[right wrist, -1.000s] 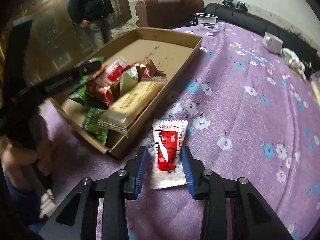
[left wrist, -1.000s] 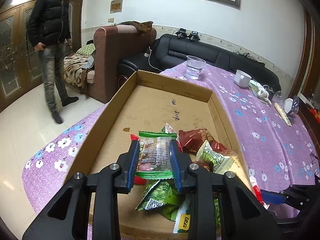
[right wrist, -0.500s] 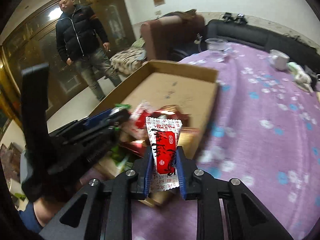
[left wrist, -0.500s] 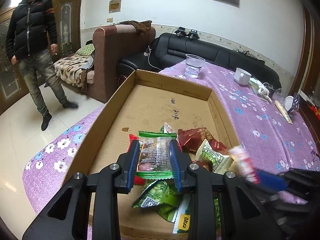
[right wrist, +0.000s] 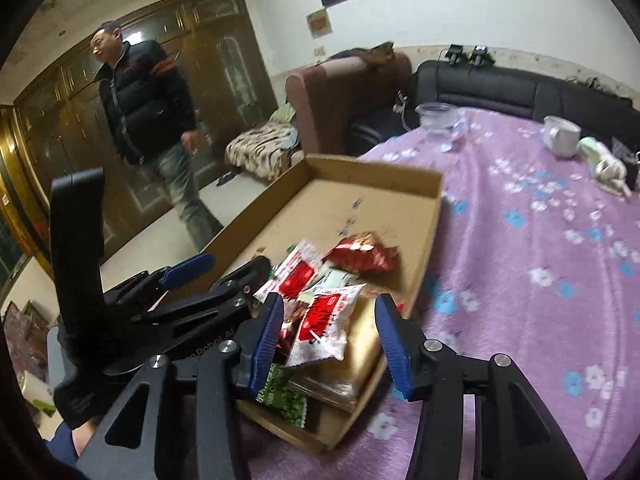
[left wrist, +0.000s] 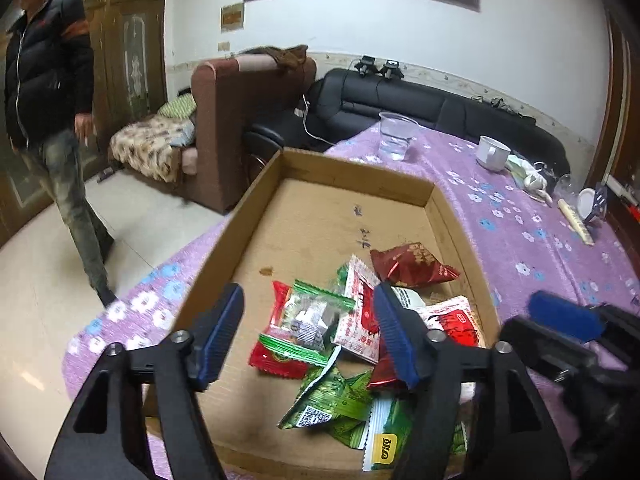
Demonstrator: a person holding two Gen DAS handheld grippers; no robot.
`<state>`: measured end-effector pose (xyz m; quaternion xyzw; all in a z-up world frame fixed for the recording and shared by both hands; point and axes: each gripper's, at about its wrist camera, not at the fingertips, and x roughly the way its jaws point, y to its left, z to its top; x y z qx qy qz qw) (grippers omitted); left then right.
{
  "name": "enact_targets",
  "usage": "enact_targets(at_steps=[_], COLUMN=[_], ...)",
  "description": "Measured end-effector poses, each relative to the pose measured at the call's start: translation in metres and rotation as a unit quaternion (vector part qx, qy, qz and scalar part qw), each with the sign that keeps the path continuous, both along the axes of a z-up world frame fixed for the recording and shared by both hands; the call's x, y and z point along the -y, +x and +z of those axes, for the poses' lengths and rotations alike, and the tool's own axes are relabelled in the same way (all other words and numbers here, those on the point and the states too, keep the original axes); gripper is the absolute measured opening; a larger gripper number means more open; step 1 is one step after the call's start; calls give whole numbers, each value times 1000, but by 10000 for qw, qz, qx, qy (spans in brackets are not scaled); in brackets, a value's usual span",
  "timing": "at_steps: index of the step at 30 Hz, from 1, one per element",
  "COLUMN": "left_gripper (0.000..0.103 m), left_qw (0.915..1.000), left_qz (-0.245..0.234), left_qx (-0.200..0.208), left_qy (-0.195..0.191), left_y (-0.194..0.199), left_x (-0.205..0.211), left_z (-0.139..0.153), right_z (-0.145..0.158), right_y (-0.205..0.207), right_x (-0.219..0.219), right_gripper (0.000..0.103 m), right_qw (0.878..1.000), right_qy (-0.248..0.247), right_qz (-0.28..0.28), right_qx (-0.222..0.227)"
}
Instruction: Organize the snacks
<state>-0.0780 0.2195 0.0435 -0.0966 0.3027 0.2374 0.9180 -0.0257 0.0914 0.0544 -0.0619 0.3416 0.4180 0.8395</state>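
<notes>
A shallow cardboard box [left wrist: 352, 176] [right wrist: 434, 200] sits on the purple flowered table and holds a pile of snack packets at its near end. My left gripper [left wrist: 308, 334] is open above the pile; the green-edged clear packet [left wrist: 308, 318] lies loose in the box below it. My right gripper [right wrist: 330, 336] is open over the box's near corner. The red-and-white packet [right wrist: 324, 326] lies on top of the pile between its fingers, also seen in the left wrist view [left wrist: 454, 322]. A dark red foil packet [left wrist: 412, 266] lies further in.
A clear plastic cup [left wrist: 396, 136] and a white mug [left wrist: 492, 154] stand on the far part of the table [left wrist: 520, 240]. Small items lie at its right edge. A man [right wrist: 148, 128] walks on the floor to the left. Sofas stand behind.
Both grippers have opened. The left let go of the green-edged packet into the box. The right carried the red-and-white packet from the table over the box and let it go onto the pile.
</notes>
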Motion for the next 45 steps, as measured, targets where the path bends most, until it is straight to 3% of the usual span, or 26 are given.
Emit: enact_targets(at_steps=[2, 3, 11, 15, 20, 28, 45], left_gripper=[86, 86, 89, 89, 90, 90, 90], left_qw=[9998, 9994, 9952, 9923, 9829, 9847, 9800], left_qz=[56, 119, 427, 524, 968, 988, 1182], left_qx=[81, 128, -260, -222, -320, -611, -621], left_qy=[190, 299, 841, 1100, 1537, 1296, 1472], left_y=[-4, -6, -7, -9, -12, -2, -1], left_x=[4, 5, 20, 28, 32, 25, 28], left_z=[5, 7, 12, 14, 16, 8, 4], right_z=[6, 9, 12, -1, 1, 8, 10], right_y=[-8, -10, -26, -24, -25, -40, -44], right_x=[11, 17, 65, 80, 81, 79, 81], right_gripper=[58, 66, 86, 86, 86, 86, 86], right_qw=[9998, 9996, 9942, 9925, 9929, 9891, 9873], right_qy=[-7, -28, -176, -36, 48, 86, 136], right_qz=[-135, -215, -625, -798, -701, -607, -626], right_qx=[129, 197, 852, 925, 961, 1342, 1456])
